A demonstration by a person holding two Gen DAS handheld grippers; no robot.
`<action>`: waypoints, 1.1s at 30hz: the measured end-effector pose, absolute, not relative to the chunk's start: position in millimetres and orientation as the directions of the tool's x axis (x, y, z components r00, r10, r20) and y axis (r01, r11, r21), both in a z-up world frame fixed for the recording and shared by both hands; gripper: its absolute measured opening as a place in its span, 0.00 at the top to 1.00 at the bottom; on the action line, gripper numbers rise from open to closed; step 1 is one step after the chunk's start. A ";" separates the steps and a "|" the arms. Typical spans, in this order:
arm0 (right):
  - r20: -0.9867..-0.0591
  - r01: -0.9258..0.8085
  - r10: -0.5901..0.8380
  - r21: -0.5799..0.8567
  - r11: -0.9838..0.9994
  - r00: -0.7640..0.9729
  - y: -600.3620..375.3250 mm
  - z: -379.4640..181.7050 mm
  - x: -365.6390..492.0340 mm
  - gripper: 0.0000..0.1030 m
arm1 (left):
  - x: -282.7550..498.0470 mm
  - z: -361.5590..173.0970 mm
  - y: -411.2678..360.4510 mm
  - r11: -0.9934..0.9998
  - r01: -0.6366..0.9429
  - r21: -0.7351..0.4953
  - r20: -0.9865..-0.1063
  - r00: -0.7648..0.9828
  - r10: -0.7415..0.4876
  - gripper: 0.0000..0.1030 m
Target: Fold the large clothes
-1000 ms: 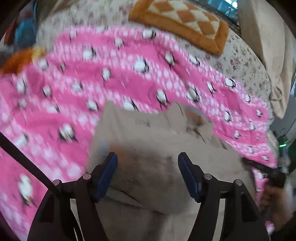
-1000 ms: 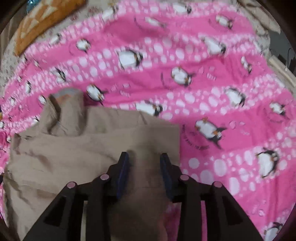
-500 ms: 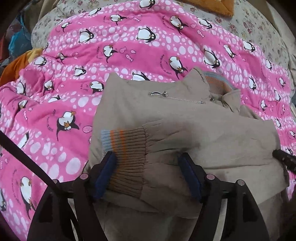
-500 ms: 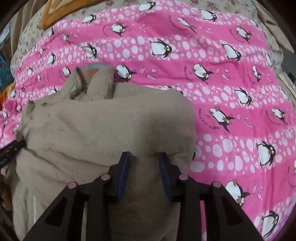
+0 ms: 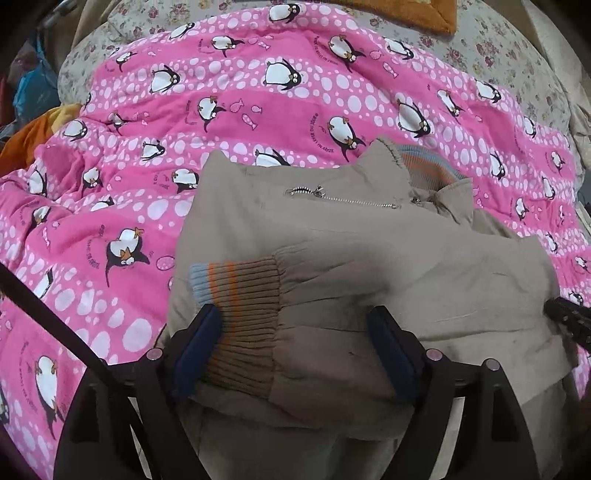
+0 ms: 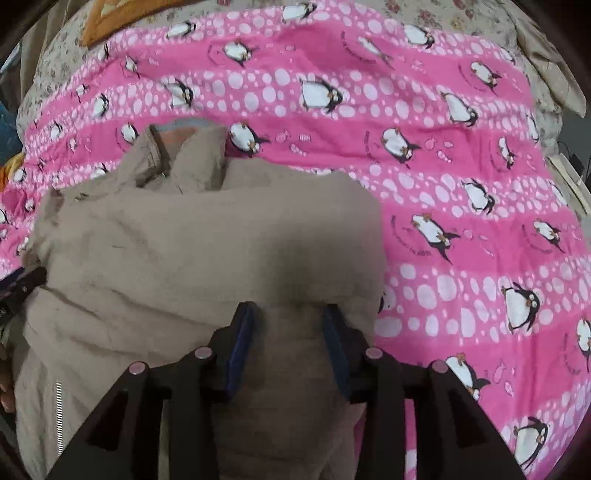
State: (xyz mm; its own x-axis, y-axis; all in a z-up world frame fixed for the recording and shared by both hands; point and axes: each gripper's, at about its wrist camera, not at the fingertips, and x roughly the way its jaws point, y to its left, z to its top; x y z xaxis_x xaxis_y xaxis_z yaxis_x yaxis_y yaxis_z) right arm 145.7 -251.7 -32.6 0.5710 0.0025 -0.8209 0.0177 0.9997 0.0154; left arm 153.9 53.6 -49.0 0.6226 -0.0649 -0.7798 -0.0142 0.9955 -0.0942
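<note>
Both grippers worked the same tan jacket (image 5: pixel 369 258): the left gripper (image 5: pixel 295 347) had its blue-padded fingers spread wide on either side of the folded bulk, one pad touching the ribbed cuff (image 5: pixel 240 291) with its pale blue and orange stripes, the other resting on the tan cloth, so it was released rather than clamped; the right gripper (image 6: pixel 291 343) was clenched on a fold of that jacket (image 6: pixel 203 240), cloth bunched between its narrow-set pads. The jacket lay folded over itself on a pink penguin blanket (image 5: pixel 258 110), its zip (image 5: pixel 343 199) and striped knit collar (image 5: pixel 424 166) at the far end, in the left wrist view. Beneath the blanket showed a floral quilt (image 5: pixel 498 48), with an orange cushion (image 5: pixel 406 14) lying at its far edge and orange fabric (image 5: pixel 33 133) bunched off to the left. In the right wrist view the pink blanket (image 6: pixel 443 184) stretched out to the right of the jacket, touching it all along the fold. Compared with half a second before, the jacket kept the same folded shape, the cuff stayed between the left pads, and the right grip had not loosened; a second before, the left view had been blurred and the cuff could not be made out there.
</note>
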 end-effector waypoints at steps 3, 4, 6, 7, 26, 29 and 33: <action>-0.758 -0.033 0.072 0.066 0.997 0.648 -251.9 -10.4 121.4 0.57 | 142.7 -32.9 58.1 0.989 0.012 -0.149 -0.750 0.650 -0.121 0.37; -0.759 -0.054 0.088 0.070 0.996 0.645 -250.5 -12.2 118.5 0.42 | 140.3 -30.4 58.0 0.988 0.025 -0.153 -0.743 0.656 -0.132 0.37; -0.853 -0.078 0.051 0.012 0.997 0.520 -248.5 -41.9 122.9 0.23 | 134.1 -28.0 56.8 0.991 0.061 -0.118 -0.754 0.644 -0.129 0.37; -0.875 -0.083 0.042 0.002 0.997 0.482 -250.5 -53.1 122.3 0.23 | 132.0 -28.3 58.0 0.992 0.065 -0.107 -0.764 0.633 -0.124 0.37; -0.764 0.019 0.148 0.206 0.978 0.628 -319.3 -44.5 -144.4 0.24 | -53.1 -37.2 148.2 0.985 0.013 -0.175 -0.749 0.647 -0.142 0.37; -0.775 -0.021 0.232 0.272 0.962 0.589 -307.6 -53.9 -161.3 0.19 | -74.9 -46.9 142.7 0.981 0.006 -0.192 -0.763 0.629 -0.153 0.37; -0.810 -0.091 0.321 0.319 0.943 0.490 -278.2 -76.7 -173.9 0.19 | -96.7 -56.7 138.7 0.971 -0.017 -0.238 -0.779 0.601 -0.180 0.37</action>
State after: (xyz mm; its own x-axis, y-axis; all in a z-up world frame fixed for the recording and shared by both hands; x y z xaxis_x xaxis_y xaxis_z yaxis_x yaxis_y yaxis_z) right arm -173.8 -278.2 -76.7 0.4900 0.3214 -0.8103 -0.0912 0.9433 0.3191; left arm -96.7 138.7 -56.7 0.6010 -0.1802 -0.7787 -0.0165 0.9712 -0.2375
